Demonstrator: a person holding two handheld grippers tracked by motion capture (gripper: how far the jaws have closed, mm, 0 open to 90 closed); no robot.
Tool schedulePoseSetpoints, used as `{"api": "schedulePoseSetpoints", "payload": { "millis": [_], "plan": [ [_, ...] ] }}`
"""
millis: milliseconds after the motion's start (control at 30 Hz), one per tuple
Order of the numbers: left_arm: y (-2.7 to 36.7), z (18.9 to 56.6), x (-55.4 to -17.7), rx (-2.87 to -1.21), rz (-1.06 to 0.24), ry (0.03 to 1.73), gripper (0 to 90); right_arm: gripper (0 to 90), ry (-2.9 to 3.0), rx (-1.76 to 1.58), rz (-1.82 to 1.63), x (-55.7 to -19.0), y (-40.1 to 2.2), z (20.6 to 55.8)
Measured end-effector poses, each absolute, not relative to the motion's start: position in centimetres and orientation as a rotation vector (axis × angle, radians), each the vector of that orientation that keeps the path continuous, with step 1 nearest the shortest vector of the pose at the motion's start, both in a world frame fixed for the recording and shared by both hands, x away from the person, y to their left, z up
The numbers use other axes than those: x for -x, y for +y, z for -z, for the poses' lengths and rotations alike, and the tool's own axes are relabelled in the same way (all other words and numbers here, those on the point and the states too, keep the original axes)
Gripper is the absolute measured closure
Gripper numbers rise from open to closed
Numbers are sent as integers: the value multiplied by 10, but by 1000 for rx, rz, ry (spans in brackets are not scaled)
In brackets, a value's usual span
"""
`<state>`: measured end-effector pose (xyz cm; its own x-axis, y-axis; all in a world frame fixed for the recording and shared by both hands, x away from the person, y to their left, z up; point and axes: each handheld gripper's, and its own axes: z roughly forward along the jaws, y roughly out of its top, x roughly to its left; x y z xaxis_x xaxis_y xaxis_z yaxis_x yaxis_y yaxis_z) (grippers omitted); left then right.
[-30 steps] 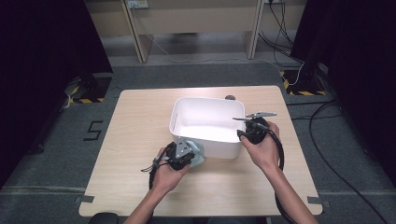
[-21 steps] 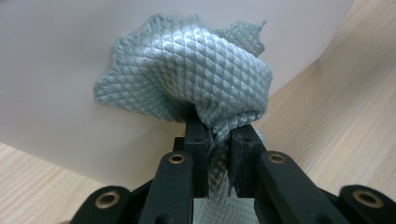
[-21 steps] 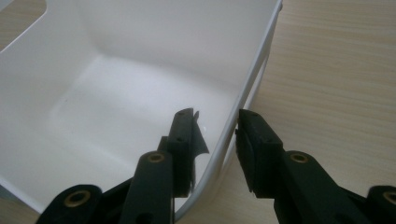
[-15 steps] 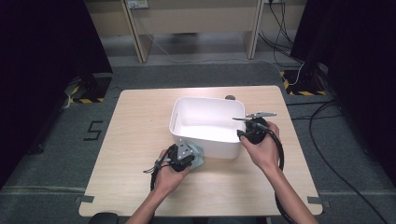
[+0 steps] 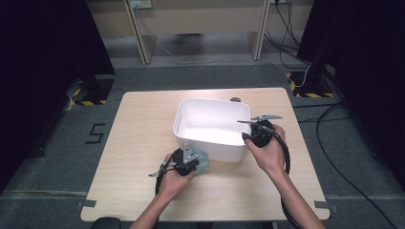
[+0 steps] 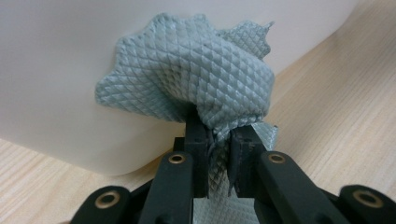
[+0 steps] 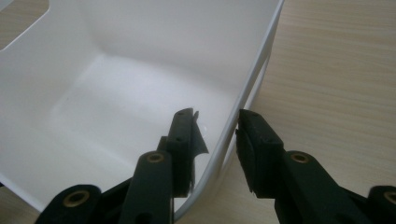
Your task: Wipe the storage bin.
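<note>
white tub (image 5: pixel 210 125) beside cloth (image 6: pixel 196 79), wooden table (image 5: pixel 143 124)

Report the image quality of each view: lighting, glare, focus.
High view: the white tub is washed out by glare inside, and the surroundings are nearly black. Left gripper view: the grey cloth is sharp, while the table is soft. Right gripper view: the tub wall is evenly lit, with a shaded corner and blurred near jaws.
</note>
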<state>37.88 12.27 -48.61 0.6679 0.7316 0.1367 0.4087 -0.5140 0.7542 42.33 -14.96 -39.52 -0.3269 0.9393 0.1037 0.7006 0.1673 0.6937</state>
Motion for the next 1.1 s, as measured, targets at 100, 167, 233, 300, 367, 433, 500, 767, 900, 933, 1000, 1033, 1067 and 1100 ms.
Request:
{"api": "schedulePoseSetpoints", "payload": {
  "millis": [100,167,233,300,367,433,500,767,900,933,1000,1033,1067,1100],
  "plan": [
    [122,486,-379,-2169,-581,878,800,676,2100,-1562,-947,-423,-150,395],
    [120,485,-379,-2176,-583,879,800,676,2100,-1562,-946,-423,-150,395],
    [119,485,-378,-2181,-583,873,800,676,2101,-1564,-945,-424,-150,395],
    [117,486,-378,-2177,-575,871,800,676,2100,-1563,-946,-423,-150,395],
    [115,486,-378,-2171,-573,870,800,676,2099,-1566,-947,-423,-150,395],
    [114,486,-378,-2173,-568,865,801,676,2099,-1566,-947,-424,-150,395],
    [113,486,-378,-2171,-568,862,800,675,2100,-1563,-947,-424,-150,395],
    [114,485,-377,-2163,-564,863,801,676,2101,-1564,-949,-424,-150,395],
    [114,484,-376,-2146,-565,861,801,676,2101,-1563,-950,-424,-150,395],
    [114,483,-376,-2148,-566,858,801,676,2101,-1563,-949,-424,-150,395],
    [114,481,-375,-2141,-569,856,802,676,2102,-1563,-950,-424,-150,395],
    [114,480,-375,-2142,-569,854,802,676,2100,-1564,-950,-424,-150,395],
    [114,478,-375,-2140,-567,852,802,676,2101,-1563,-950,-424,-150,395],
    [114,477,-374,-2133,-570,853,802,676,2101,-1562,-950,-424,-150,395]
  ]
}}
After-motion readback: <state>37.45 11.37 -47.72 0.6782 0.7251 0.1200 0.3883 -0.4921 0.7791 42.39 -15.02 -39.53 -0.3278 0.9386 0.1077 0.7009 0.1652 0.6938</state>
